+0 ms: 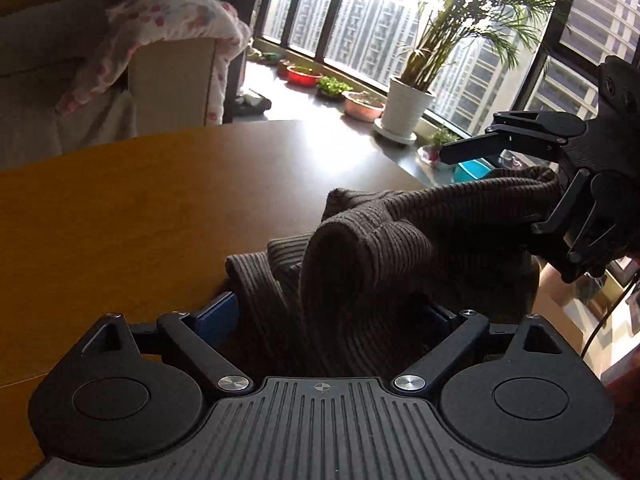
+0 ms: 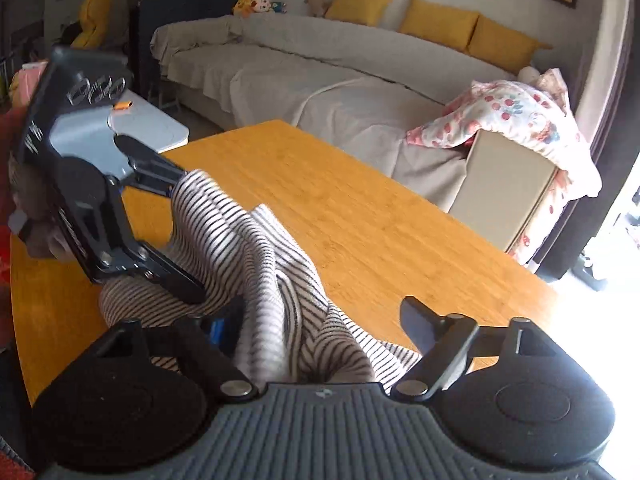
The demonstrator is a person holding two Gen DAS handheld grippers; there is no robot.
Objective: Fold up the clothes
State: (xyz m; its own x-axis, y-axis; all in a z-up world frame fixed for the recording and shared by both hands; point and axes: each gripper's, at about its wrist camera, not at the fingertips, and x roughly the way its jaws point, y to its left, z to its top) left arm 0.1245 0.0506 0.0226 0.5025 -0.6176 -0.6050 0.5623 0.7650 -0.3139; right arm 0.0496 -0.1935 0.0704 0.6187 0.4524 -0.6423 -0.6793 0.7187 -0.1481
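Striped knit garment (image 2: 256, 264), white with thin dark lines, hangs bunched above the orange wooden desk (image 2: 360, 216), stretched between the two tools. The left hand-held gripper (image 1: 332, 316) has the cloth filling the gap between its fingers; whether it is clamped tight I cannot tell. The right hand-held gripper (image 2: 320, 328) stands spread apart, fabric draped through it. Behind sit a beige covered sofa (image 2: 304, 76) and a floral blanket (image 2: 516, 116).

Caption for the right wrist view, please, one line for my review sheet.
Both grippers, right gripper and left gripper, bunch a striped garment above a wooden table, sofa behind.
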